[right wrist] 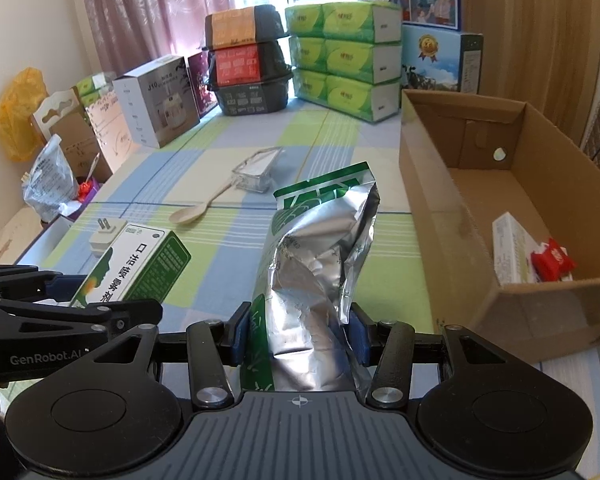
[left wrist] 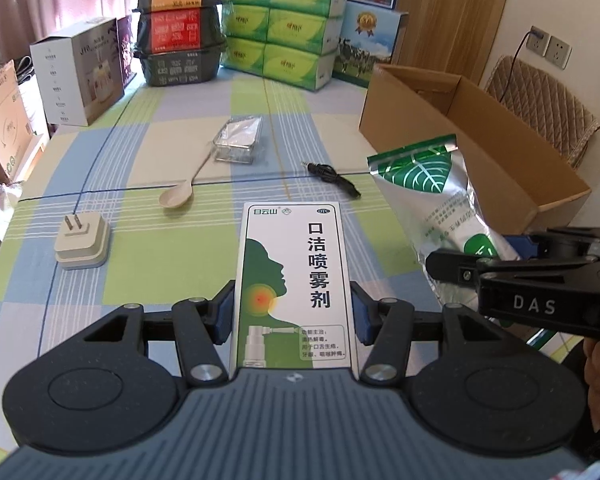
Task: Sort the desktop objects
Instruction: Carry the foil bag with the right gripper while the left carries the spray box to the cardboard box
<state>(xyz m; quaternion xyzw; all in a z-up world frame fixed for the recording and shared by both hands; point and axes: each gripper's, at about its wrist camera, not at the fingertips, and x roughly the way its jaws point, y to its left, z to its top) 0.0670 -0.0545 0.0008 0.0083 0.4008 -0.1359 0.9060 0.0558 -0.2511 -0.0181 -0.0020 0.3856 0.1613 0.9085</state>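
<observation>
While the checked cloth (left wrist: 172,148) in pale green, blue and cream covers the table, a white square plug adapter (left wrist: 82,242) with two metal prongs lies at the far left. Next to it rests a beige plastic spoon (left wrist: 182,190), its handle reaching a small clear box (left wrist: 238,140) with a shiny lid. In the middle, the left gripper (left wrist: 293,314) pinches a flat cardboard spray box (left wrist: 292,280), white and green, between its blue pads (left wrist: 225,316), above the cloth. A thin black cable (left wrist: 332,178) lies curled beyond it. To the right, the right gripper (right wrist: 299,338) squeezes a crinkled silver foil pouch (right wrist: 320,264) with a green printed top, held upright. At the far right stands an open brown carton (right wrist: 432,200); a white box (right wrist: 512,248) and a red packet (right wrist: 552,266) lie inside it.
</observation>
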